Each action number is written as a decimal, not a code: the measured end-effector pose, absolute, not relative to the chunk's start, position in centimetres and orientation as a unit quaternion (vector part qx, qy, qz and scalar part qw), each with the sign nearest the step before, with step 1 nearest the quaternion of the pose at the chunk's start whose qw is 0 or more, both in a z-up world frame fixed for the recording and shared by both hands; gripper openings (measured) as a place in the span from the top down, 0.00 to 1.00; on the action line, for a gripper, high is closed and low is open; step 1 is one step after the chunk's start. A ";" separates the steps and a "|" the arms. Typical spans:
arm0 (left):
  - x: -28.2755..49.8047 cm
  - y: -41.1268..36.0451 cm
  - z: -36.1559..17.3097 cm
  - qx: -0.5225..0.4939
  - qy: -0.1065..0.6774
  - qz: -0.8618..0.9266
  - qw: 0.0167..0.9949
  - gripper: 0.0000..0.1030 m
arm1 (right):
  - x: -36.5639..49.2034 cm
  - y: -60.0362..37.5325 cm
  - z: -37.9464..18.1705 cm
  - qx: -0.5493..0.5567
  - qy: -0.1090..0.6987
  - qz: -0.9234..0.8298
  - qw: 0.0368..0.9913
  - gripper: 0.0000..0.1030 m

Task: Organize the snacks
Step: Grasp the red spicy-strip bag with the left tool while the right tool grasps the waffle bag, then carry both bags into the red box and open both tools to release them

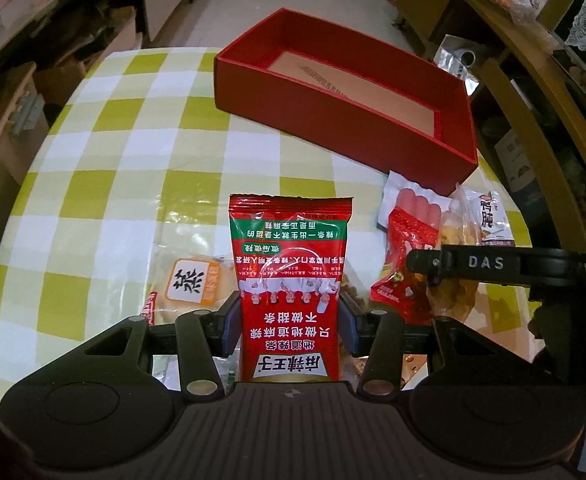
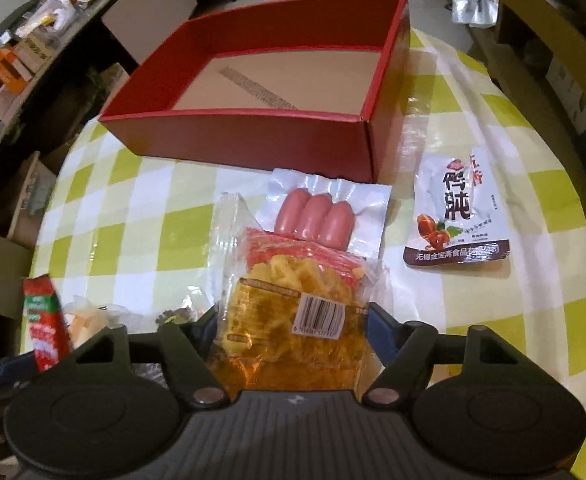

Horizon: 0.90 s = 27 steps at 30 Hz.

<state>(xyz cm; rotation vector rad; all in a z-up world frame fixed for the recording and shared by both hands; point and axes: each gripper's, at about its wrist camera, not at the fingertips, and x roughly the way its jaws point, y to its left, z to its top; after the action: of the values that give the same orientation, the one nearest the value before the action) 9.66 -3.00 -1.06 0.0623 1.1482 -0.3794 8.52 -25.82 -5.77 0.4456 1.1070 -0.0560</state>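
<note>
Left tongs (image 1: 289,330) clamped tight on the red spicy-strip packet (image 1: 291,280), held upright above the bench (image 1: 105,168). Right tongs (image 2: 289,330) about half open around the yellow crisps bag (image 2: 293,312), which lies partly on the sausage pack (image 2: 317,216); cannot tell if the pads already press it. Step in hand, by judgement: picking snacks for the red box (image 2: 253,136), seen empty beyond. Next: carry the red packet over the near wall and release inside; finish closing on the crisps gently, since brittle. White duck-gizzard pouch (image 2: 459,216) waiting apart, at right.
</note>
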 end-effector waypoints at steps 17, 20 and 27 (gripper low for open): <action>9.3 -6.5 -1.6 0.053 0.539 -0.197 0.817 0.45 | 7.5 -27.2 -8.3 0.239 0.537 -0.004 0.809 0.16; 9.2 -6.7 -1.7 0.056 0.539 -0.199 0.817 0.45 | 7.5 -27.1 -8.3 0.237 0.535 -0.001 0.811 0.14; 9.2 -6.6 -1.9 0.059 0.541 -0.202 0.814 0.45 | 7.3 -25.9 -8.5 0.217 0.530 0.007 0.820 0.05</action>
<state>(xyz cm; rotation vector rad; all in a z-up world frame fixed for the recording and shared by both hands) 9.18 -6.65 -1.92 0.1267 1.1555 -0.4316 7.31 -25.91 -8.47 0.4617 1.1275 0.0157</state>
